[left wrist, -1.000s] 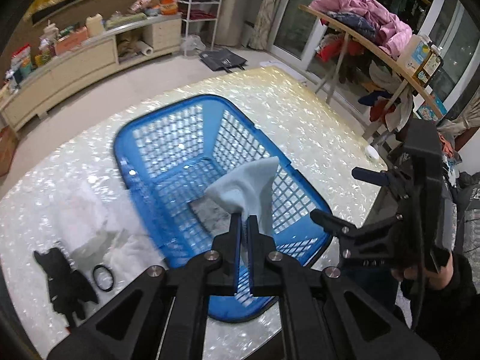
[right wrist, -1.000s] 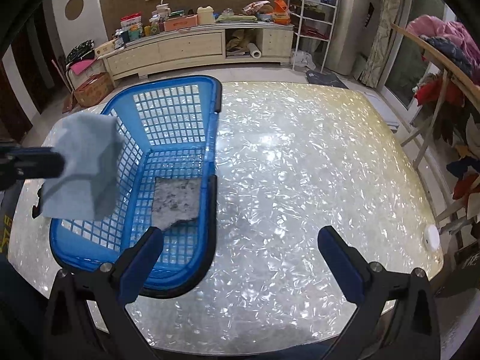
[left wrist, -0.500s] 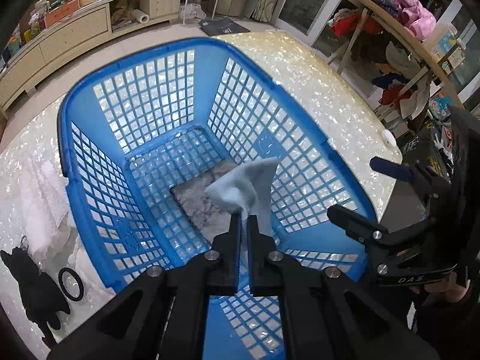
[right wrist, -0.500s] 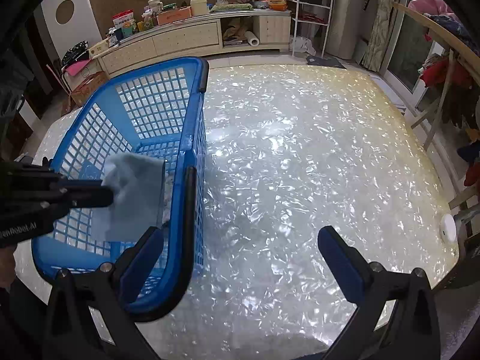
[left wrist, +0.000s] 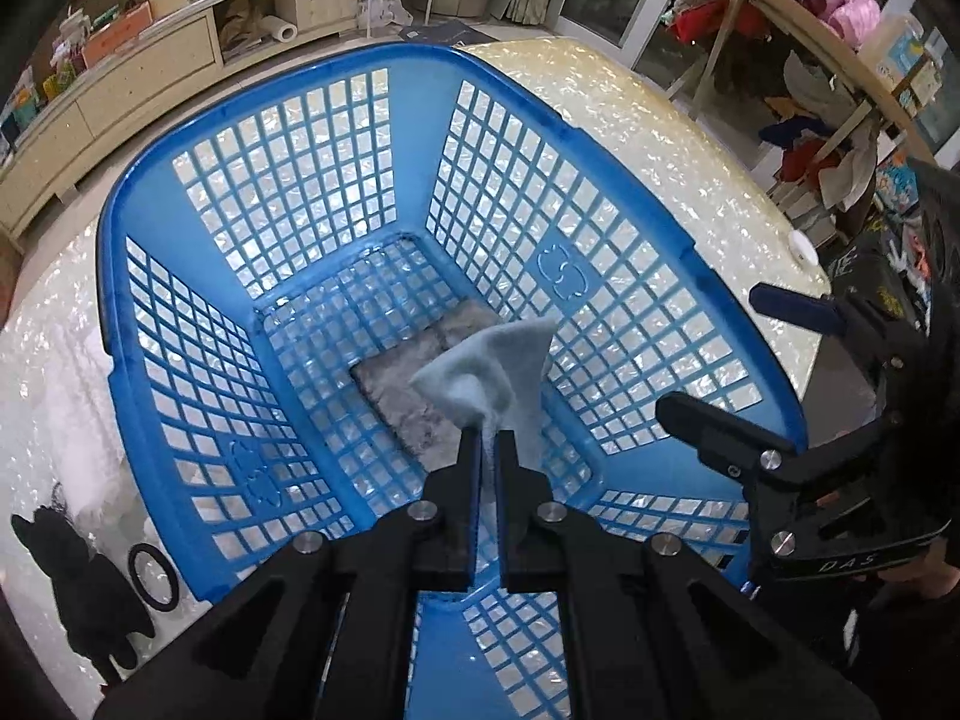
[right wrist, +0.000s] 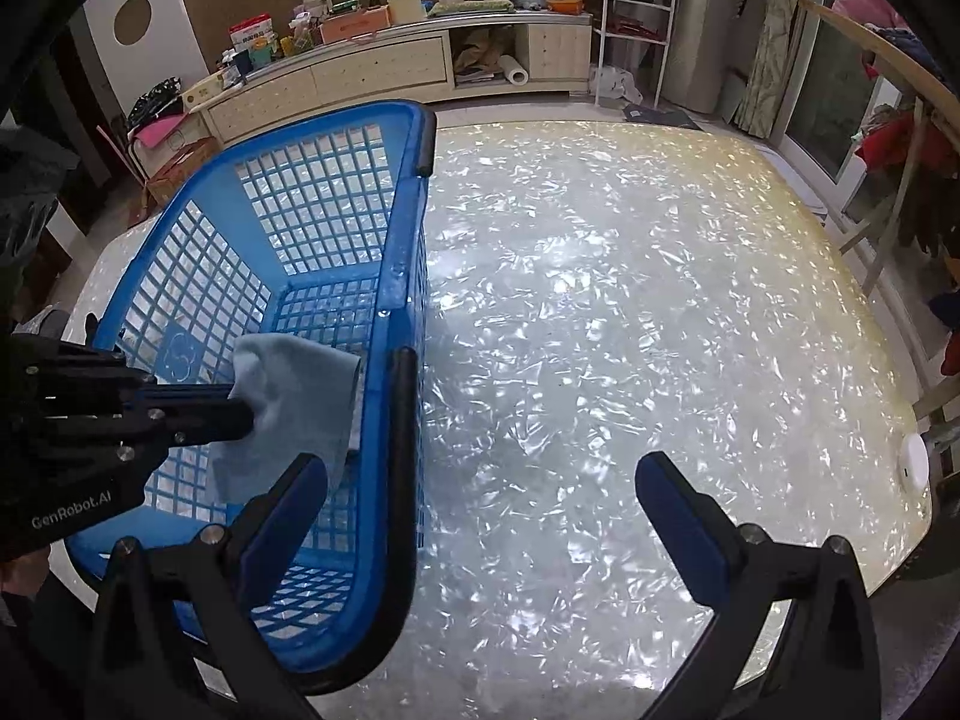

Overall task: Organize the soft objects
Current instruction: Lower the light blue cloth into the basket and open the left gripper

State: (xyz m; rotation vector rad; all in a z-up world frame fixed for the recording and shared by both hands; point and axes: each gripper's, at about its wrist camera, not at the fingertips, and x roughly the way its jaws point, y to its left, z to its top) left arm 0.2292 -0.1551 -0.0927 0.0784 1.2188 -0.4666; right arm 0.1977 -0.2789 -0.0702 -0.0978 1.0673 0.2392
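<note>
Left wrist view, bottom centre: the left tongs point(left wrist: 489, 438) pinch a pale blue cloth point(left wrist: 489, 369) over the blue basket point(left wrist: 558, 132). Best lowered toward the grey cloth point(left wrist: 414, 384) on the basket floor before letting go. At right, the right tongs point(right wrist: 480, 483) hang wide apart, empty, above the bench point(right wrist: 630, 276).

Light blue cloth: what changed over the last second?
The left gripper, jaws shut on the light blue cloth, carried it from above the basket's near rim down inside the blue basket. Unchanged: the grey cloth on the basket floor; the right gripper open, empty.
</note>
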